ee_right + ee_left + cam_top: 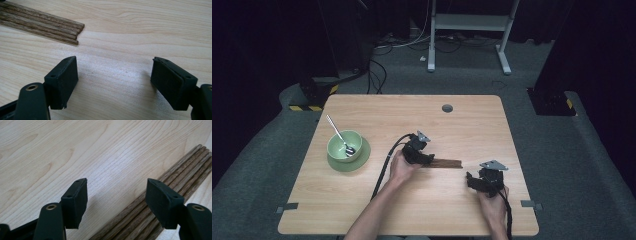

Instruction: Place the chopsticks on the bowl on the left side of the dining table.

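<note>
Bare table (120, 82) lies between the right gripper (113, 81)'s wide jaws, nothing in the way. The wooden sticks (175, 172) run under the left gripper (116, 196)'s right-hand jaw; open tabletop ahead of both.

This looks like a lab or recording studio rather than a home: a single light wooden table (412, 200) stands on grey carpet (257, 165) in a dim room hung with black curtains at 10 and 2 o'clock. Black stand bases with yellow-and-black hazard tape (314, 92) sit at 10 o'clock, loose cables (379, 70) trail at 11, and a white metal frame (469, 30) stands at 12 o'clock
</note>
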`<state>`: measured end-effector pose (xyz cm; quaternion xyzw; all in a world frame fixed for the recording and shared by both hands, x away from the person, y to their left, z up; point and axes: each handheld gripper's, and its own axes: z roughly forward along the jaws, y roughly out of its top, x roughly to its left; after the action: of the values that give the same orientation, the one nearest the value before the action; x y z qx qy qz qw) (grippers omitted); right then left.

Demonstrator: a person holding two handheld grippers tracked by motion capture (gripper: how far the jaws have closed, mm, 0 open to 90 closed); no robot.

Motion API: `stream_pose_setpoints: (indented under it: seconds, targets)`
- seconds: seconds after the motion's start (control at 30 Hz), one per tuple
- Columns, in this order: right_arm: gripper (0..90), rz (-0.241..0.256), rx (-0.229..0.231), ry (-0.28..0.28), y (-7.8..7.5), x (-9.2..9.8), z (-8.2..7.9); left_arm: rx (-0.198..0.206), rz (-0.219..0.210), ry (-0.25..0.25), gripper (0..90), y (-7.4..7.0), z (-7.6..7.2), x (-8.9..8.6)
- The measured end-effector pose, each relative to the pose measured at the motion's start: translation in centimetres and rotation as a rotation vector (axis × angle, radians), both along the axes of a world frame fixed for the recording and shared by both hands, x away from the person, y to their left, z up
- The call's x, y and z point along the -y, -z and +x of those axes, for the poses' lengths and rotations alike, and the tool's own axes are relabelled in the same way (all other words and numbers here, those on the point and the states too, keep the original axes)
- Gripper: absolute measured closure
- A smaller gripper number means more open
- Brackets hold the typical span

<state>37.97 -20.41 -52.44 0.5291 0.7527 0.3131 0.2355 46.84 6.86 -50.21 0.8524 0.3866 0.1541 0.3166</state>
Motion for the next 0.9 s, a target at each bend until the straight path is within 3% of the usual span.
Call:
stream_pose_setpoints:
  seconds: [0.9]
  targets:
    - [21.6, 0.0, 0.0, 0.0, 0.0, 0.0, 0.0, -0.018, -0.017, -0.019, 33.8, 0.6, 0.2, -1.3]
